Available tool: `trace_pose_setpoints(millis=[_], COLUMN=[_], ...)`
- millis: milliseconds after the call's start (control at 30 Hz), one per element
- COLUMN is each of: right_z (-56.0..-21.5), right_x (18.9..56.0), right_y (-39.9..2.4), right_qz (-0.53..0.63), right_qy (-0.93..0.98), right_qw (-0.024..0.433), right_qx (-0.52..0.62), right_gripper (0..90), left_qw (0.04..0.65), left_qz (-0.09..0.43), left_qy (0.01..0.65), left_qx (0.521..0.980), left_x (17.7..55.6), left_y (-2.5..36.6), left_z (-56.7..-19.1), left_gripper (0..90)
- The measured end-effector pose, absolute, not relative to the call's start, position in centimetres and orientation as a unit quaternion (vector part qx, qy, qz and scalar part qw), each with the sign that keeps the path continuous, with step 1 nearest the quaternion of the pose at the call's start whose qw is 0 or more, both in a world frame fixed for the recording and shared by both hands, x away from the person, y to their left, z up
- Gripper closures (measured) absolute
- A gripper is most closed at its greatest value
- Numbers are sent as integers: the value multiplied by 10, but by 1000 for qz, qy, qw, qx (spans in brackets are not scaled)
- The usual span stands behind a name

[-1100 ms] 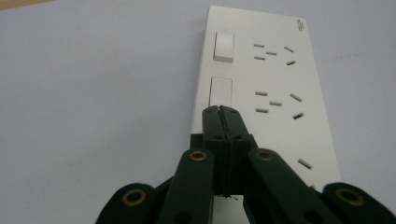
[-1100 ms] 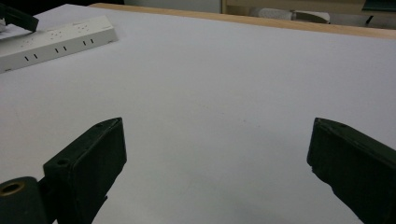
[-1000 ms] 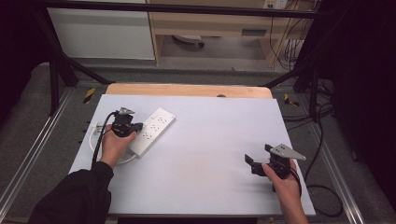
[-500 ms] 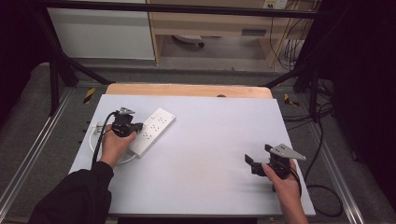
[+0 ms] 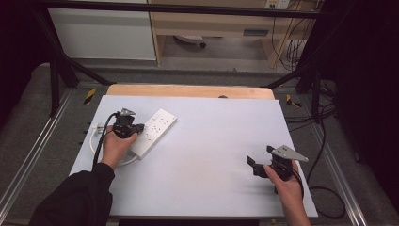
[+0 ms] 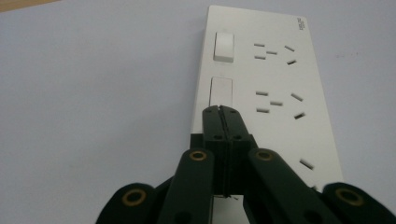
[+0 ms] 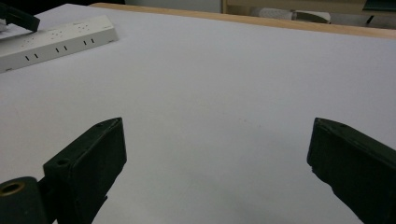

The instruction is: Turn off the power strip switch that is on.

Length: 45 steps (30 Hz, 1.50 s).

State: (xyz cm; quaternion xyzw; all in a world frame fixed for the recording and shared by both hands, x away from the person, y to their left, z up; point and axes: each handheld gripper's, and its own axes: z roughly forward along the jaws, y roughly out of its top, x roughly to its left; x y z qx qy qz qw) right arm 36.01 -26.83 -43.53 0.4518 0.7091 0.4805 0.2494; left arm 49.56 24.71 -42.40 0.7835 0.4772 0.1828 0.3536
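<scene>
**Near the left edge of the surface: closed claw poised at a power-strip switch**

Near the left edge of the surface, left claw [image 6: 219, 109] pressed together, nothing pinched between the jaws, tips forming one narrow point. Aimed down at the power strip [image 5: 153, 133], right at the lower end of the second rocker switch [image 6: 221, 92]; contact or a hair's gap, impossible to tell. Closed that way, likely, to serve as a single poking tip small enough to press one switch without catching the one above [image 6: 223, 46] or the sockets alongside.

Strip lying flat, angled from the left edge toward the far edge, switches along one long side, sockets along the other. White cord [image 5: 94, 141] looped off its near end, behind the left hand [image 5: 114, 147], kept clear of the switch side.

Toward the near right corner, right claw [image 5: 258, 165] spread wide, empty, hovering over bare surface well apart from the strip; parked out of the way, seemingly, with a one-handed press needing no help.
</scene>
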Motion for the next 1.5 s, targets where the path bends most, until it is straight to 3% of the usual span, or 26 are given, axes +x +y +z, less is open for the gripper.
trace_pose_setpoints(millis=[1500], right_z=[-435], right_x=[360], right_y=[-270], right_qz=[482], right_qy=[707], right_qw=[250], right_qx=[453], right_gripper=[50], left_qw=[391], left_qz=[189], left_qy=[476], left_qx=[765], left_x=[496], left_y=[243], left_z=[-421], left_gripper=[900])
